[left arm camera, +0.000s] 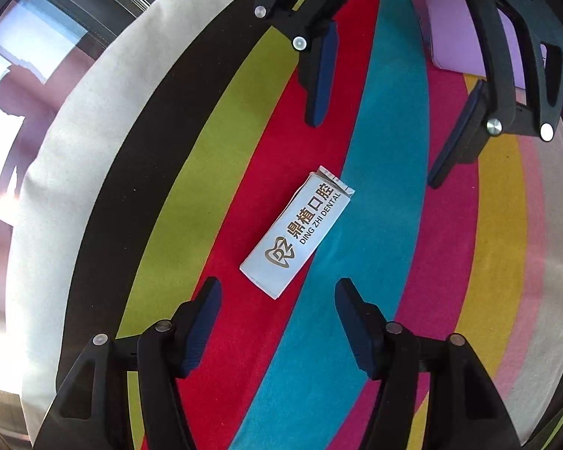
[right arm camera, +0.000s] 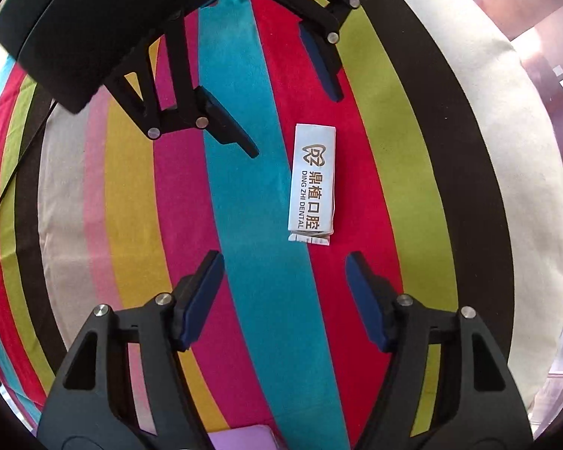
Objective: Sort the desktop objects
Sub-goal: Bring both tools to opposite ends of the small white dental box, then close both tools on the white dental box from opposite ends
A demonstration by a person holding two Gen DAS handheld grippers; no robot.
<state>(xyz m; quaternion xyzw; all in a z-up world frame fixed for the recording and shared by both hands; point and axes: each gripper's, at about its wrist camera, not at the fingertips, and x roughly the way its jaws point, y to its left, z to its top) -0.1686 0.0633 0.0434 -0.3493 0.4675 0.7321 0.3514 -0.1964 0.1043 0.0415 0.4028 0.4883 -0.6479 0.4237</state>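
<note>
A small pale blue box (left arm camera: 296,231) printed "DING ZHI DENTAL" lies flat on the striped tablecloth (left arm camera: 386,202), across the red and turquoise stripes. My left gripper (left arm camera: 277,292) is open and empty, just short of the box's near end. My right gripper (left arm camera: 375,146) faces it from the far side, open, above the cloth. In the right wrist view the box (right arm camera: 312,182) lies ahead of my open right gripper (right arm camera: 285,266), its torn flap end nearest. The left gripper (right arm camera: 292,123) shows opposite, open.
A lilac pad or box (left arm camera: 458,37) sits at the far right behind the right gripper; its edge shows in the right wrist view (right arm camera: 240,438). The cloth's cream border (left arm camera: 56,172) ends at the table edge, with floor beyond.
</note>
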